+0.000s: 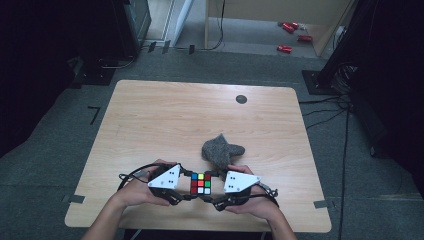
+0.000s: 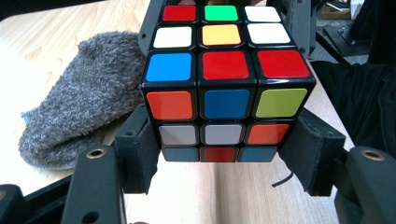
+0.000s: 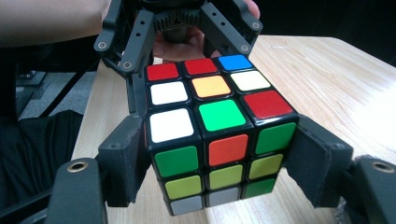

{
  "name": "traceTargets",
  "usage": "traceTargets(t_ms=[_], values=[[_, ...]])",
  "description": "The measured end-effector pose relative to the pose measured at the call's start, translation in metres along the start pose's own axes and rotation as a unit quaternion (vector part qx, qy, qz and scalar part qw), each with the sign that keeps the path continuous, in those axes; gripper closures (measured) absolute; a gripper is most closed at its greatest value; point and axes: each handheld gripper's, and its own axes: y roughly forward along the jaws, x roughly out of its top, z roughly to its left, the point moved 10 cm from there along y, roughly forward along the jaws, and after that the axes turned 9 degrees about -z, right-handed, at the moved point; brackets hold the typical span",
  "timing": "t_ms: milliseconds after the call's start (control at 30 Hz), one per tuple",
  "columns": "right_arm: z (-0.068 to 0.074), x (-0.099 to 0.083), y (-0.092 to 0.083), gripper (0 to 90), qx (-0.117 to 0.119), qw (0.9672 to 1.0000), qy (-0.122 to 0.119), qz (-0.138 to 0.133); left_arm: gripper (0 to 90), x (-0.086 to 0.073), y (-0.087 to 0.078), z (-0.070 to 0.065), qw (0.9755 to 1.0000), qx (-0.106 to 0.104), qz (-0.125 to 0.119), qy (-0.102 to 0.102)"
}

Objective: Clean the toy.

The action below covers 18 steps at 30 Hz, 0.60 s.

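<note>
The left hand-held gripper [image 2: 224, 161] is clamped on opposite side faces of the black-framed, multicoloured plastic puzzle cube [image 1: 200, 183], held just above the near edge of the pale wooden bench [image 1: 165, 115]. The right hand-held gripper [image 3: 219, 163] is seen bracketing the cube's other end, its pads at or barely off the faces. The cube is judged light, rigid and slick-faced, best taken flat on opposite faces; a grey fuzzy knitted cloth [image 1: 220, 150] lies at one o'clock from it.

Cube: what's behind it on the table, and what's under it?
Behind the cube lies a grey fuzzy hat, partly hidden by the cube in the left gripper view. Bare wooden table shows below the cube; whether its base rests on the wood or hangs clear cannot be told.
</note>
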Motion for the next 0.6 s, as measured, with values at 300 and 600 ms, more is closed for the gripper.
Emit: traceTargets(t_ms=[300, 600], values=[[0.0028, 0.0038, -0.0032, 33.2, 0.015, 0.9999, 0.004, 0.005, 33.8, 0.0013, -0.0002, -0.0001, 1.0, -0.001, -0.009, 0.003], [-0.0043, 0.0066, -0.0059, 34.3, -0.005, 0.9999, 0.012, 0.002, 31.7, -0.0005, -0.0012, 0.0075, 0.9993, 0.035, -0.014, 0.004]])
